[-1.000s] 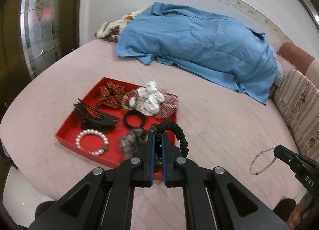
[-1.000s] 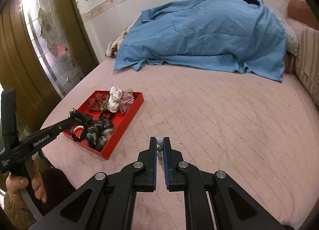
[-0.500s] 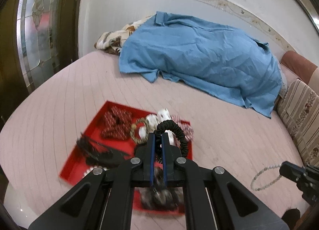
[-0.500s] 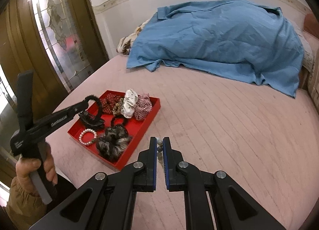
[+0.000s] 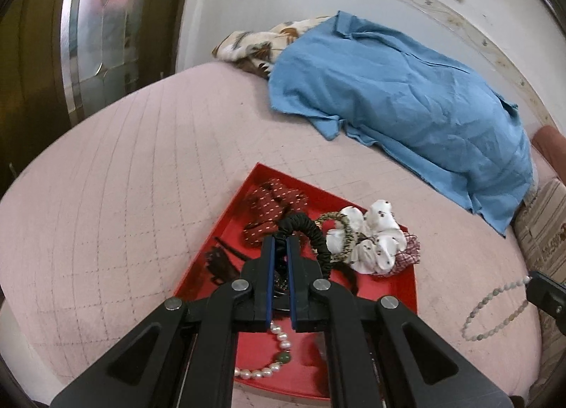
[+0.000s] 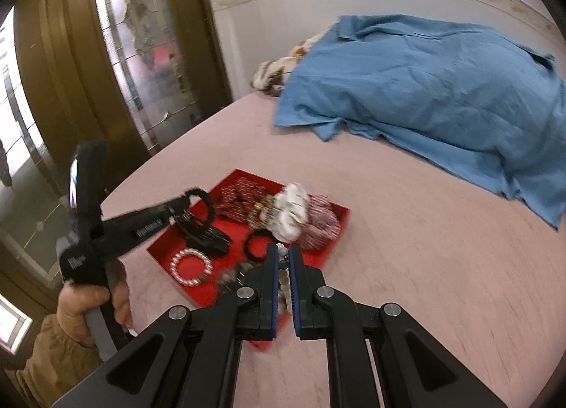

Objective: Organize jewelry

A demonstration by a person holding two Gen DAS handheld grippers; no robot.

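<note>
Left wrist: left gripper [image 5: 279,245] now over red tray [image 5: 406,287]

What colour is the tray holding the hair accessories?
Red tray, clearest in the left wrist view.

Pink quilted bed [image 5: 141,160]: red tray [image 5: 406,287] near front edge, blue cloth [image 5: 406,97] behind.

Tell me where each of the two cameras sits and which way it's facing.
Left wrist: on the left gripper, looking along its fingers down at the red tray; it is shut on a black fabric scrunchie.
Right wrist: on the right gripper, facing the tray from the right, shut on a grey bead bracelet; the left hand shows.
Shared: tray, pearl bracelet, blue cloth.
</note>
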